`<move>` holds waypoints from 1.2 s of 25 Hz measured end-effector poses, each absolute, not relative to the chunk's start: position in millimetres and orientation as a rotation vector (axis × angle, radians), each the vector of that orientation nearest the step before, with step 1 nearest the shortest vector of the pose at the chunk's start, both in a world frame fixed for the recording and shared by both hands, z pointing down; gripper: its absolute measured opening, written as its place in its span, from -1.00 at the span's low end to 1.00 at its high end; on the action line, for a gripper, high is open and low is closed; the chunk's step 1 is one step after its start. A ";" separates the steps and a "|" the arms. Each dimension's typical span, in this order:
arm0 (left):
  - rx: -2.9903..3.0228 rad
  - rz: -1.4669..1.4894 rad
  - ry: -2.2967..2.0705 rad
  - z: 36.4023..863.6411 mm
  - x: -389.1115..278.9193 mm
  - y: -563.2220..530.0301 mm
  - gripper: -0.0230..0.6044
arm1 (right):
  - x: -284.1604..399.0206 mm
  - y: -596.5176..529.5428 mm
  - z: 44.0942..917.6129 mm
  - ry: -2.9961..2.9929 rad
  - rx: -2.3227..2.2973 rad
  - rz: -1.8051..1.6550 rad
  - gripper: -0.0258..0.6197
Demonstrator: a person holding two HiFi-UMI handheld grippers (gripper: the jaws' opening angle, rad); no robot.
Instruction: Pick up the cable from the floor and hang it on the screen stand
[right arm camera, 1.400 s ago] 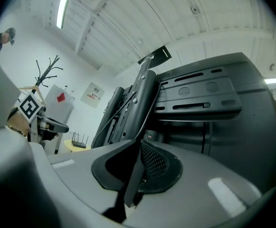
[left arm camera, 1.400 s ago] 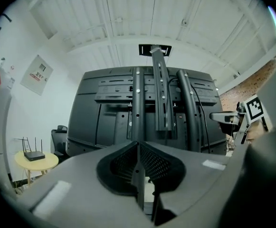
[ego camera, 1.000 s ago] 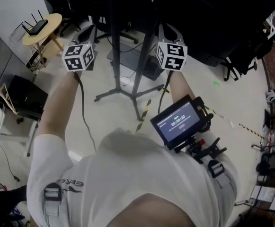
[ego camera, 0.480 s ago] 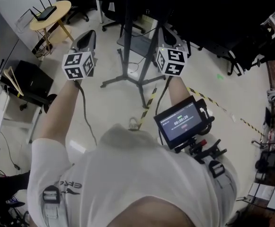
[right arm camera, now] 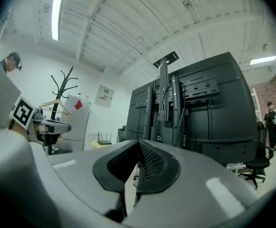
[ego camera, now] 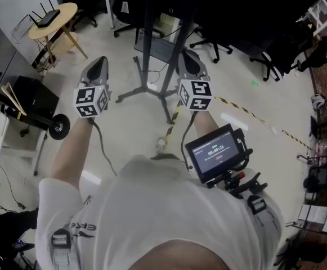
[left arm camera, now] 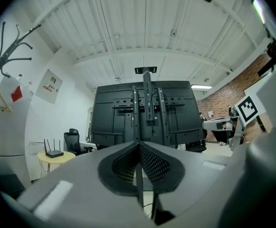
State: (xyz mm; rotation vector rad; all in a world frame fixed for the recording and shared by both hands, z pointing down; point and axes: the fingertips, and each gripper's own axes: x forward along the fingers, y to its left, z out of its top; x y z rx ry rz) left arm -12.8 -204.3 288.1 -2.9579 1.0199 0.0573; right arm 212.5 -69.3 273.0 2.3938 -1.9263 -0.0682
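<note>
Holding level and side by side a left gripper point(ego camera: 99, 62) and a right gripper point(ego camera: 187, 55), both clenched tight, pads pressed together and nothing between them. Straight ahead of both jaws, well apart from them, facing the screen stand point(ego camera: 146, 72) with black poles and spread feet, carrying the dark screen point(left arm camera: 111, 120). Far to the left of the left jaws, a round yellow table point(ego camera: 67, 11) with a router point(ego camera: 45, 19) on top. Below and behind the right jaws, on the floor point(ego camera: 126, 125), a strip of yellow-black tape point(ego camera: 173, 122), and at its near end a small pale loop point(ego camera: 161, 145), seemingly the cable; lying free, touched by neither gripper, just in front of the person's shirt point(ego camera: 152, 207). Cannot tell whether the thin cords hanging on the stand belong to it
</note>
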 end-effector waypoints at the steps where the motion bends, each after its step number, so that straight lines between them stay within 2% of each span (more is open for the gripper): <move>1: -2.961 0.041 1.004 292.2 -12.2 -202.3 -0.92 | 210.5 -66.7 278.0 -1.919 2.395 -0.050 -0.88; 10: -2.948 0.003 0.932 336.2 -20.4 -151.0 -0.92 | 195.4 -10.4 330.5 -1.895 2.389 0.012 -0.88; 23: -2.985 -0.082 0.970 387.0 10.0 -107.5 -0.92 | 242.9 50.8 383.3 -1.847 2.406 0.149 -0.88; 30: -2.985 -0.109 0.982 398.3 12.9 -103.4 -0.92 | 244.6 59.1 400.6 -1.862 2.408 0.193 -0.88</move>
